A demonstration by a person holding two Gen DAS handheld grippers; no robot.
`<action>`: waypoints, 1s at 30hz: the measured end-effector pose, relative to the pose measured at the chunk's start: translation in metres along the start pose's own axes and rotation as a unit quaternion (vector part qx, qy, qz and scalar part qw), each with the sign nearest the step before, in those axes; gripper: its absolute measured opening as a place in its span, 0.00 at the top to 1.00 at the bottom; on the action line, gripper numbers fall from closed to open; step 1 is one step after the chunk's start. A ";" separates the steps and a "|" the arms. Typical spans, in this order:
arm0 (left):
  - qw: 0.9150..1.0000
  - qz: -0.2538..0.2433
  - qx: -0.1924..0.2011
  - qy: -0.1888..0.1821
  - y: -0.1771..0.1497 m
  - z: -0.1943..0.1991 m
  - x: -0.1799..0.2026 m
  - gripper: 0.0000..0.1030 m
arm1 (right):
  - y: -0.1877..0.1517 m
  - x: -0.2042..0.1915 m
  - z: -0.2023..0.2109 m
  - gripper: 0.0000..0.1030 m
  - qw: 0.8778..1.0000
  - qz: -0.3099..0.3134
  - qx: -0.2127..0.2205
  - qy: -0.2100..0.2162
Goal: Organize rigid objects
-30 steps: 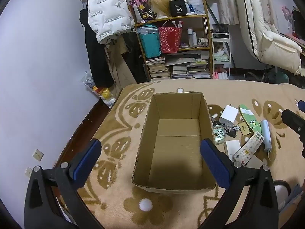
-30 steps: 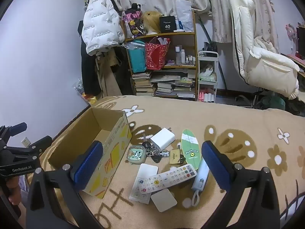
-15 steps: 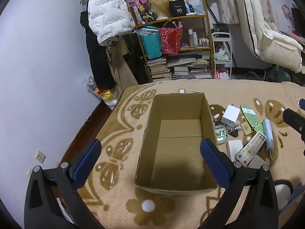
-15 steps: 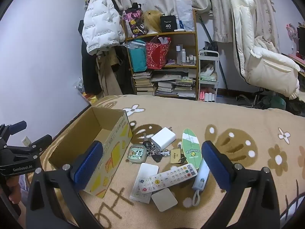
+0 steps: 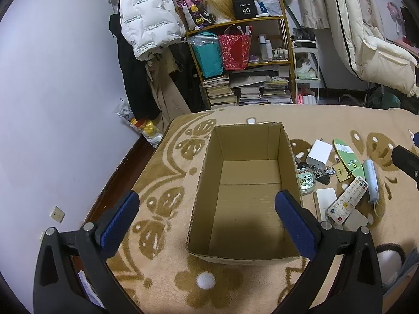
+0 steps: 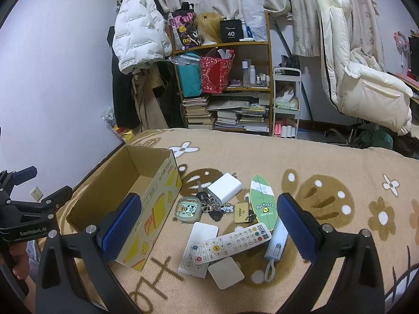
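Note:
An empty cardboard box stands open-topped on the tan flowered blanket. My left gripper hovers open above its near end, holding nothing. Right of the box lie a white charger, a bunch of keys, a cartoon case, a green Pochacco board, a white button remote, a flat white remote, a pale blue stick and a white square pad. My right gripper hangs open above this pile, touching none of it.
The blanket's left edge drops to the floor beside a lilac wall. A bookshelf full of bags and books, hanging jackets and a white cart stand beyond. A hand holds the left gripper's handle.
Both views have drifted only slightly. Both grippers stay open, and nothing on the blanket has moved.

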State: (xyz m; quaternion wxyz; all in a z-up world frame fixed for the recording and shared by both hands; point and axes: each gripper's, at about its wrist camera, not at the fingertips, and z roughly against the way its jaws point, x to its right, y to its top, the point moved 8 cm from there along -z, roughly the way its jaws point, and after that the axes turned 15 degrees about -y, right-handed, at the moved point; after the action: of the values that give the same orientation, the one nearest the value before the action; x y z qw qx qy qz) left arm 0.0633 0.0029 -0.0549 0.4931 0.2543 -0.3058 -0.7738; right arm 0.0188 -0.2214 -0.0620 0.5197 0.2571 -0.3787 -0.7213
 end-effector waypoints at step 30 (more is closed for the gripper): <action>1.000 -0.002 0.002 0.000 0.001 0.000 0.003 0.01 | -0.001 0.000 -0.002 0.00 1.000 0.001 -0.003 0.000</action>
State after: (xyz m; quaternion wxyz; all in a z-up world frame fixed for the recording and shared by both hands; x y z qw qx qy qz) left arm 0.0625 -0.0002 -0.0547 0.4908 0.2561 -0.3066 -0.7743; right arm 0.0193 -0.2217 -0.0638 0.5209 0.2550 -0.3764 -0.7224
